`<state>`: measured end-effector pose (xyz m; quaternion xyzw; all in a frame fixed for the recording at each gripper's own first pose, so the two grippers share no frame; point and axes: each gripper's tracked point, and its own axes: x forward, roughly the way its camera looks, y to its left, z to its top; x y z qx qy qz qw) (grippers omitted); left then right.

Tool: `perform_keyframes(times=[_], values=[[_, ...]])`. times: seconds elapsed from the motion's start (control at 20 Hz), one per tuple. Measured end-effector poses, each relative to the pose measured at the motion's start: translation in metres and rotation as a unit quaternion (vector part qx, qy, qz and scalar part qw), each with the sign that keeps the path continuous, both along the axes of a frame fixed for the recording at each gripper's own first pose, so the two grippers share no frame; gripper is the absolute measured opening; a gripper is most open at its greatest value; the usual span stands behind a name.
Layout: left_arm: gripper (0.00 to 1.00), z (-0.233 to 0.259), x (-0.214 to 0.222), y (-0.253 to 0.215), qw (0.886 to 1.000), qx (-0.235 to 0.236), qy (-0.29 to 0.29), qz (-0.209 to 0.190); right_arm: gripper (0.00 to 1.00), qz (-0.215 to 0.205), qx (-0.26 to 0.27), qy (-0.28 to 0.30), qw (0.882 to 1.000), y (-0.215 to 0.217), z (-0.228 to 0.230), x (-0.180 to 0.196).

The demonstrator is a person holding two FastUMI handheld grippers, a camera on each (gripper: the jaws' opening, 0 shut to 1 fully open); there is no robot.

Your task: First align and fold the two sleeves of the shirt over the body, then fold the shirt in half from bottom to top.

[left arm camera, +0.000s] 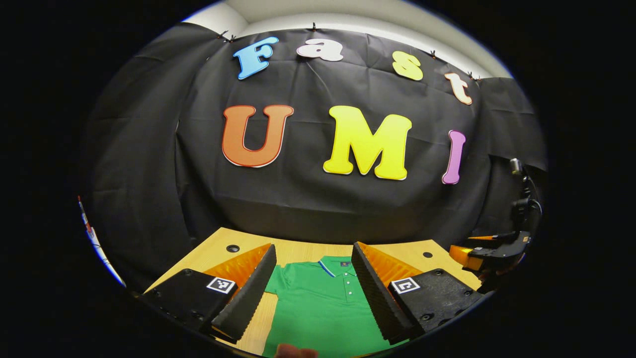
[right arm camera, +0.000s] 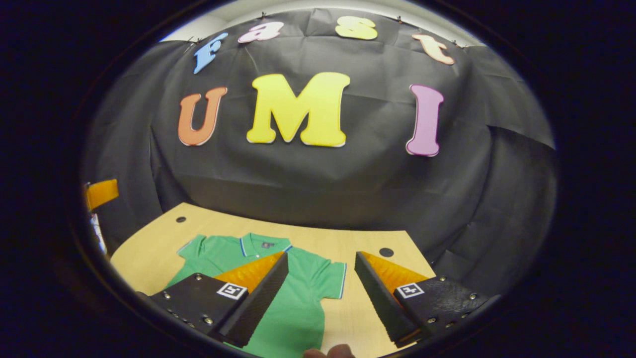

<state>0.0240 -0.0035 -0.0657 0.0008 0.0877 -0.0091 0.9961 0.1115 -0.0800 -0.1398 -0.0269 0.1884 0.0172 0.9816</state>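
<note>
Fingers of the left gripper (left arm camera: 314, 291) stand wide apart above the near part of the table, holding nothing. Between them lies the green polo shirt (left arm camera: 323, 303), flat on the wooden table (left arm camera: 298, 250) with its collar toward the far wall. In the left gripper view the fingers hide both shoulders and both sleeves, and the shirt's lower part is cut off at the near edge. A fingertip (left arm camera: 295, 352) pokes into the bottom of that view; whose hand it belongs to is hard to make out. At the right edge the right gripper (left arm camera: 489, 251) shows partly, too cut off to tell how its jaws stand from there.

In the right gripper view the right gripper (right arm camera: 322, 293) is also spread wide and empty, hovering over the table's near right part. The shirt (right arm camera: 293, 308) lies left of centre; its right sleeve (right arm camera: 332, 279) sticks out unfolded between the two fingers, while the left sleeve (right arm camera: 191, 247) shows just past the left finger. The hem is hidden. Fingertips (right arm camera: 330, 352) show at the bottom edge.

The table (right arm camera: 149, 248) is light wood with round cable holes (right arm camera: 386, 252) near its far corners. Black cloth (right arm camera: 308, 184) hangs behind it, clipped along the top below a pale wall (left arm camera: 348, 12).
</note>
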Motion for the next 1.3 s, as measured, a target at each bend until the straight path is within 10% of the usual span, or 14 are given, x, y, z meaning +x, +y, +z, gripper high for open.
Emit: perform_keyframes(times=[0.8,1.3], values=[[0.98,-0.083,-0.002,0.016,0.992,0.016,0.113,0.061,0.94,-0.029,0.001,0.157,0.987,-0.06,-0.209,0.192],[0.98,-0.097,0.006,0.007,0.99,-0.005,0.129,0.053,0.92,-0.011,0.026,0.166,0.986,-0.058,-0.229,0.197]])
